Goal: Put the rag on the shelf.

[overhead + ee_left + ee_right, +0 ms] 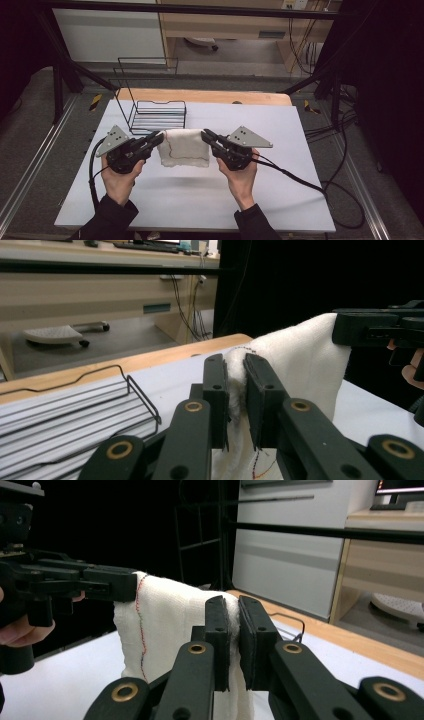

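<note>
A white towel (pixel 183 147) with a thin red-stitched edge hangs between my two grippers above the white table (pixel 280 200), folded over and drooping. My left gripper (pixel 159 138) is shut on the towel's left top corner; in the left gripper view the cloth (pixel 295 365) is pinched between the two black jaws. My right gripper (pixel 205 135) is shut on the right top corner, and the towel (pixel 165 625) bunches between its jaws in the right gripper view. Each gripper also appears across the cloth in the other's view: the right gripper (pixel 380 330) and the left gripper (pixel 75 587).
A black wire rack (pixel 157 112) stands on the table just behind the left gripper, and the rack (pixel 75 405) lies close at the left of the left gripper view. A wooden edge (pixel 200 95) borders the table's far side. Cables (pixel 300 180) trail to the right.
</note>
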{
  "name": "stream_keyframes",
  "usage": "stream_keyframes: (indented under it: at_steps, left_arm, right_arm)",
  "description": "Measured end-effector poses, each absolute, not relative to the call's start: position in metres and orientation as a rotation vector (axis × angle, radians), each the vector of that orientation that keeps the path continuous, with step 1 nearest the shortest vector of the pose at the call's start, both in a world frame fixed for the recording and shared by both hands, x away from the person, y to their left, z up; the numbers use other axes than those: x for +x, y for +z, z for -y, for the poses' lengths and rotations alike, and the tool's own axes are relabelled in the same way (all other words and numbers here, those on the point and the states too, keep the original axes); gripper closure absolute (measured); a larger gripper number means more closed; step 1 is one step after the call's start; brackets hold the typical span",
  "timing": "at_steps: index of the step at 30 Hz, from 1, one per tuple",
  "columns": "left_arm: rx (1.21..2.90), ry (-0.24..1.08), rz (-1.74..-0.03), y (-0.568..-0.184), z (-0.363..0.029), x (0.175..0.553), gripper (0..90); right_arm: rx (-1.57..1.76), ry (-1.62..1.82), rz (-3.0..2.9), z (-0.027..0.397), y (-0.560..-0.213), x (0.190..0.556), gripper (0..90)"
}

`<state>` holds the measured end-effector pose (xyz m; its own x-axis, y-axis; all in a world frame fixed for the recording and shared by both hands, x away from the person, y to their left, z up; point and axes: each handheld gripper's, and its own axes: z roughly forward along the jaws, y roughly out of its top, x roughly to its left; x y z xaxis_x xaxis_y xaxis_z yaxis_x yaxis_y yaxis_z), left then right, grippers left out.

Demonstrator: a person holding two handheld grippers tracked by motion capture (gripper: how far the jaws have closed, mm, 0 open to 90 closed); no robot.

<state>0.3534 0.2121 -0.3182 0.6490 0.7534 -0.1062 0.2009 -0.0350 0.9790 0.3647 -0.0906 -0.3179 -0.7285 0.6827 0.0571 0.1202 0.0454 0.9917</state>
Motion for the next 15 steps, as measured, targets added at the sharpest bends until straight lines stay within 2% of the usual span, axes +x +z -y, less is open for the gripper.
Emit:
stream_keyframes:
  at_steps: [15]
  left_arm:
    - [1.513,0.587,-0.807,-0.302,-0.227,0.357,80.0]
  right_arm:
    - [0.770,1.774,-1.830,0.072,-0.301,0.372,84.0]
